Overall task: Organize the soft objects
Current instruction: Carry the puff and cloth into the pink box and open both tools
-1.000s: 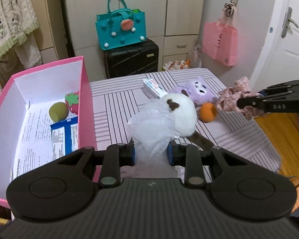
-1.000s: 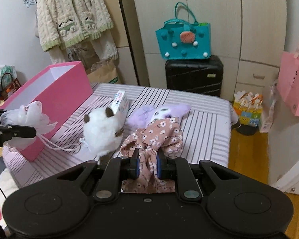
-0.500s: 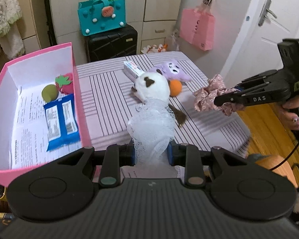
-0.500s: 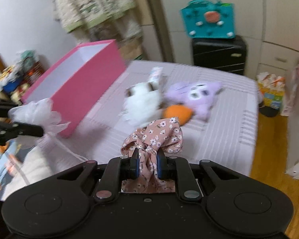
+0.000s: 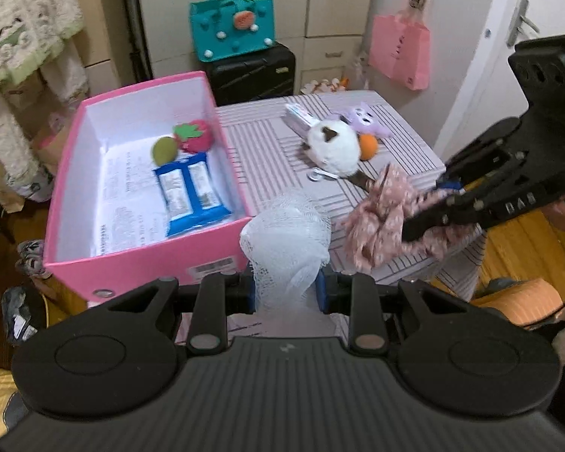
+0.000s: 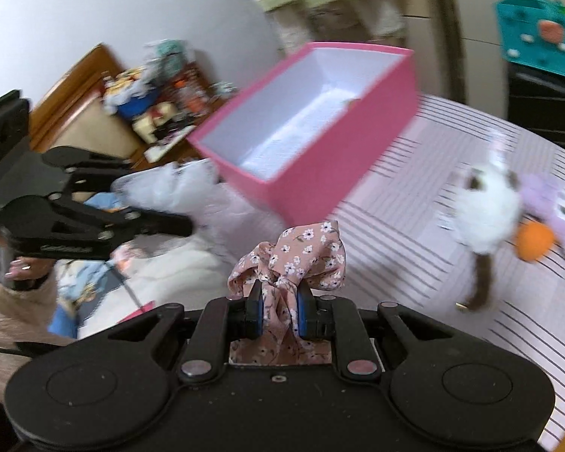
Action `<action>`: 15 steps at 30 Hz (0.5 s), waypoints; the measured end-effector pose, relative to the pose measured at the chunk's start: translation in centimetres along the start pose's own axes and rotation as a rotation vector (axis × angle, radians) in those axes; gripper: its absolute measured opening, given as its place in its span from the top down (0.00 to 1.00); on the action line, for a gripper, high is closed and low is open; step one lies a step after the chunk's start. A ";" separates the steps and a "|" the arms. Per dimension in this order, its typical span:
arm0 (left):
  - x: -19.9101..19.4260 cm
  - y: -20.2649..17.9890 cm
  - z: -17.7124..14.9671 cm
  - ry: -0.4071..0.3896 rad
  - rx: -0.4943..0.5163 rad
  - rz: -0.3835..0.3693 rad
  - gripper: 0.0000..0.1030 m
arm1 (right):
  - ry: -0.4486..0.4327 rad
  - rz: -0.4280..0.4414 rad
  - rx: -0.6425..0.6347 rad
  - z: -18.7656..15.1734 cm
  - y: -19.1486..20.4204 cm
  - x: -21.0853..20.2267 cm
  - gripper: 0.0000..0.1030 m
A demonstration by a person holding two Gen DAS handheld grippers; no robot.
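Note:
My left gripper [image 5: 285,293] is shut on a white mesh bath pouf [image 5: 286,237], held just off the near corner of the open pink box [image 5: 132,267]. My right gripper [image 6: 279,314] is shut on a pink floral scrunchie [image 6: 293,256]; in the left wrist view that scrunchie [image 5: 376,222] hangs to the right of the pouf, above the striped table's near edge. Inside the box lie a blue packet [image 5: 190,194], a green ball [image 5: 164,150] and a red strawberry plush [image 5: 192,137]. A white plush [image 5: 333,147], an orange ball [image 5: 368,146] and a purple plush [image 5: 361,118] lie on the table.
A small carton [image 5: 299,116] lies behind the white plush on the striped table [image 5: 267,143]. A black suitcase [image 5: 254,73] with a teal bag [image 5: 231,26] stands behind the table. A pink bag [image 5: 399,51] hangs by the door. Clutter and a wooden chair [image 6: 83,113] stand left of the box.
Both grippers have lifted and drawn back toward the near end of the pink box, each keeping its object. The right gripper has swung left to face the box.

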State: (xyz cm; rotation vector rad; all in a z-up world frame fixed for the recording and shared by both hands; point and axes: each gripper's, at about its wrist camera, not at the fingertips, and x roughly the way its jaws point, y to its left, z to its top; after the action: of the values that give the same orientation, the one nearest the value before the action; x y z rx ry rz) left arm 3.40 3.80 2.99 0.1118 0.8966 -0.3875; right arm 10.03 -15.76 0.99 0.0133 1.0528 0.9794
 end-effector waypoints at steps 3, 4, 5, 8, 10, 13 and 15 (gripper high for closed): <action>-1.2 1.1 -0.1 -0.037 -0.018 0.028 0.74 | -0.005 0.042 -0.042 1.5 1.9 0.4 0.81; -1.6 1.5 0.0 -0.053 -0.026 0.034 0.74 | -0.012 0.049 -0.060 2.1 2.5 0.5 0.81; -1.9 1.8 0.1 -0.067 -0.030 0.038 0.74 | -0.018 0.053 -0.084 2.7 3.0 0.6 0.81; -2.9 2.8 0.5 -0.123 -0.039 0.060 0.74 | -0.055 0.024 -0.166 4.4 4.2 0.7 0.81; -3.5 3.8 0.9 -0.169 -0.051 0.061 0.74 | -0.067 0.036 -0.174 6.0 4.4 0.9 0.81; -3.8 5.4 1.8 -0.222 -0.073 0.069 0.74 | -0.097 0.040 -0.190 8.2 4.3 1.2 0.81; -3.6 6.2 2.6 -0.243 -0.075 0.082 0.74 | -0.123 0.013 -0.210 9.6 4.0 1.6 0.80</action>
State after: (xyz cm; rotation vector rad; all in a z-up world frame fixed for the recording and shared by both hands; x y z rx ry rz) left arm 5.64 9.91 7.03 0.0317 0.6637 -0.2837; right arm 14.61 -8.22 6.73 -0.0919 0.8348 1.0834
